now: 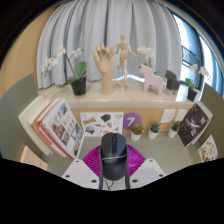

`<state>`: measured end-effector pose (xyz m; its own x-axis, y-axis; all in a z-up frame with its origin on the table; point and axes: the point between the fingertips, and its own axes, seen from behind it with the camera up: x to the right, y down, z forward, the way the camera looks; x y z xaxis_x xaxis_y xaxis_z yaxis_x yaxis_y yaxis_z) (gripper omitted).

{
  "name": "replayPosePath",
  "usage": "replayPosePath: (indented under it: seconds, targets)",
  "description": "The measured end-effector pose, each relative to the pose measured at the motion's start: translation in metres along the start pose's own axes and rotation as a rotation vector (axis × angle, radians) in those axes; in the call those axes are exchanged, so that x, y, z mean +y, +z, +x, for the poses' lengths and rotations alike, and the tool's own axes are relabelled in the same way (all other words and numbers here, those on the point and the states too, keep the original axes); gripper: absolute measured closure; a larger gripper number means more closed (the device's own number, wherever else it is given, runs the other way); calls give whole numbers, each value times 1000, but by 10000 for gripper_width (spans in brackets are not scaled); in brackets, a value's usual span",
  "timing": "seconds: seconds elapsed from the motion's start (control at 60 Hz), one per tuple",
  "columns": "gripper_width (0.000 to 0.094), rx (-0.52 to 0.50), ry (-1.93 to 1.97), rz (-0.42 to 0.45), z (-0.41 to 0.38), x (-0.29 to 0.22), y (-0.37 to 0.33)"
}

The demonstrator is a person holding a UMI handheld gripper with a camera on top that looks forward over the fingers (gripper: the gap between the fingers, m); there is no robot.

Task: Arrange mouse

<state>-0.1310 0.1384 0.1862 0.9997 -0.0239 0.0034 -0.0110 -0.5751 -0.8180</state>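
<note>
Grey curtains hang behind a pale wooden shelf [120, 103] crowded with a wooden jointed artist's figure [121, 55], a wooden hand model [104, 70], a white orchid in a dark pot [76, 78] and small potted plants, with magazines [62, 128] and cards laid on the desk below. Nearer, a black computer mouse with a grey scroll wheel [113, 152] lies lengthwise between the fingers of the hand-held gripper [113, 172]. The fingers sit close at its sides, but I cannot tell whether they press on it. If the grip is loose, a lift could let the smooth, rounded shell slip or twist; a careless swing forward might knock the cards just ahead.
</note>
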Motion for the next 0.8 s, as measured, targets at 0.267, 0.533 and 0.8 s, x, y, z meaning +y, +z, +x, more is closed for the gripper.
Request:
replayPosePath:
  seconds: [0.267,0.533,0.8]
  targets:
    - [643,12,-46,-295,-48,179,58]
    - [394,6,-16,-349,-52,206,55]
    - [68,-27,2,-213,-35,130,-8]
